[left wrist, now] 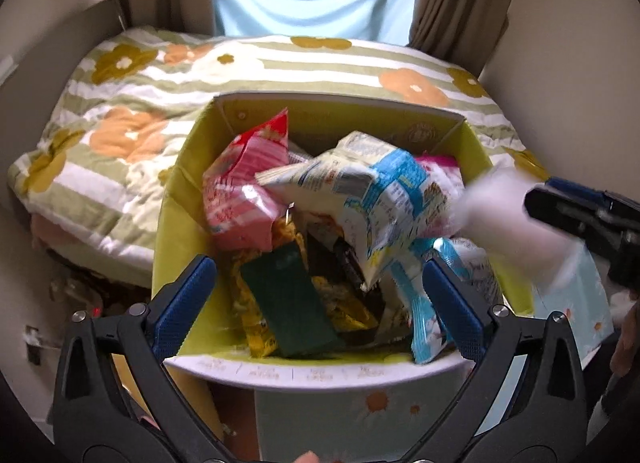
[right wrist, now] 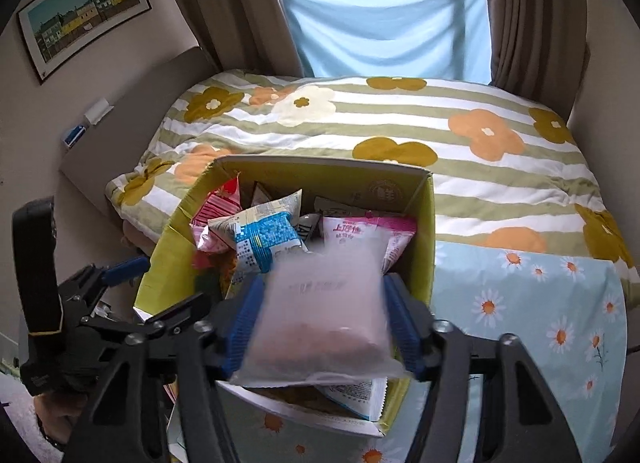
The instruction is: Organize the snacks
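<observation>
The left gripper stands spread wide above the near part of a yellow-green cardboard box, its blue-padded fingers well apart with nothing pinched between them; beneath the gap lie a dark green packet and yellow wrappers inside the box. The right gripper is pinching a pale pink translucent snack bag, one blue pad against each side edge of the bag, which is blurred and hangs over the near right part of the box. From the left wrist view the same bag shows as a white-pink smear at the box's right rim, with the right gripper's dark body behind it. The box sits at the edge of a bed with a striped flowered quilt, on a light blue daisy-print cloth. It is heaped with snacks: a red and pink bag at the far left, a white and blue bag lying across the middle, a pink-topped white bag at the far right, and a light blue packet standing against the near wall
</observation>
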{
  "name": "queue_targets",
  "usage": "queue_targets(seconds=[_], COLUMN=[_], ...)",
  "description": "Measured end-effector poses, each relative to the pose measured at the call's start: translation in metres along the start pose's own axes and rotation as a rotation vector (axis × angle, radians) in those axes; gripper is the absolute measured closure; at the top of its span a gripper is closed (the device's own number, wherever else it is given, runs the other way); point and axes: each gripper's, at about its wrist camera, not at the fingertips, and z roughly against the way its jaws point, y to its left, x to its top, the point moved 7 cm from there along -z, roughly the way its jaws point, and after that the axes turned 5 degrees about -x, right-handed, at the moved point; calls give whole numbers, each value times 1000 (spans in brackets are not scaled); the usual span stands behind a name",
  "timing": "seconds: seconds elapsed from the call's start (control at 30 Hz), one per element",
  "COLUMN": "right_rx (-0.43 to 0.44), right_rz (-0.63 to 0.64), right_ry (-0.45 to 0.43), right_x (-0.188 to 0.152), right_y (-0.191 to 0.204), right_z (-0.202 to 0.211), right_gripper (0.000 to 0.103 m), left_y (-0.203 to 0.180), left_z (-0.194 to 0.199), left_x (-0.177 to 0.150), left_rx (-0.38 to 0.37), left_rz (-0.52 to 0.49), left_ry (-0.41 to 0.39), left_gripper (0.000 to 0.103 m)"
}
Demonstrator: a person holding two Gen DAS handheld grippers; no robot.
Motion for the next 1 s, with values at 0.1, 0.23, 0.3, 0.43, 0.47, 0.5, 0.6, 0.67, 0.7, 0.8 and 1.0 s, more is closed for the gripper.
queue_targets(seconds=[0.1, 0.23, 0.3, 0.43, 0.47, 0.5, 0.6, 0.67, 0.7, 0.8, 1.0], right_rx=[-8, 7, 13, 11, 12, 12, 3, 0, -3, -9, -33], right_rz=[15, -3, -6, -5, -10, -17, -31, -44, -49, -58, -65], right_ry=[-12, 5, 12, 27, 30, 34, 46, 53, 56, 49, -26], right_x=[3, -1, -4, -7, -7, -9, -13, -16, -17, -20, -20], right_y=[-1, -5, -6, -6, -6, -8, -10, -12, -13, -16, -22], right_z=[4, -4, -4, -6, -6, -7, -8, -9, -8, -2, 39], right_gripper=[55, 59, 59, 59, 59, 59, 59, 59, 59, 59, 59], left_y=[8, 18, 22, 26, 26, 25, 25, 24, 23, 18, -5], left_z=[-3, -7, -6, -7, -7, -7, -8, -9, -10, -5, 35], left_x=[-8, -13, -12, -11, -11, -10, -10, -10, -10, -7, 0], left_rx=[-8, -19, -13, -14, -13, -15, -18, -20, -20, -24, -16], left_rz=[34, 68, 68, 81, 82, 82, 74, 65, 61, 52, 26], left_ry=[19, 40, 37, 39, 39, 41, 48, 55, 58, 47, -38], left_gripper=[0, 0, 0, 0, 0, 0, 0, 0, 0, 0, 0])
